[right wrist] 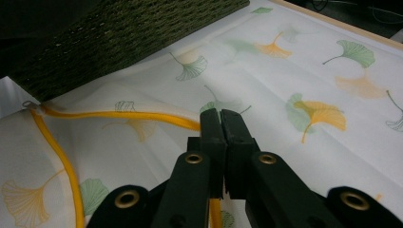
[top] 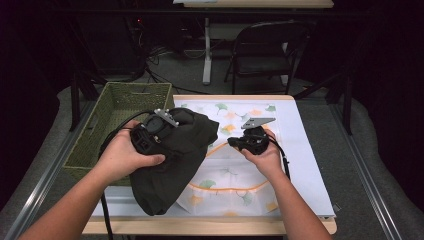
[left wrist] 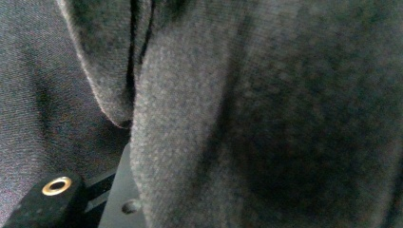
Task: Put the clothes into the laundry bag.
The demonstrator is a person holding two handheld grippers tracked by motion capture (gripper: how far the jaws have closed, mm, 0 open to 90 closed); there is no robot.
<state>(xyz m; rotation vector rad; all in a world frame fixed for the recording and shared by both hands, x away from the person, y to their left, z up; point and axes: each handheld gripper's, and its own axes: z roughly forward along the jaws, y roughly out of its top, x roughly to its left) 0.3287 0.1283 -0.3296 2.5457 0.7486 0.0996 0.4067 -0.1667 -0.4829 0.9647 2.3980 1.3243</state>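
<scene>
My left gripper (top: 150, 131) fingers pinch soft, knitted dark grey cloth (top: 172, 160); right gripper (right wrist: 222, 118) fingers sit closed, empty, over leaf-printed sheet (right wrist: 294, 76).

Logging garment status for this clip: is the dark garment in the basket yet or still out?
Out. The dark garment hangs bunched from the left gripper over the table edge, beside the green basket.

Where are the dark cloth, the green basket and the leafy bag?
dark cloth (top: 170, 160): high view, on its hanging middle fold.
green basket (top: 120, 100): high view, on its woven inner wall.
leafy bag (right wrist: 304, 71): right gripper view, on a flat white part between leaf prints.
</scene>
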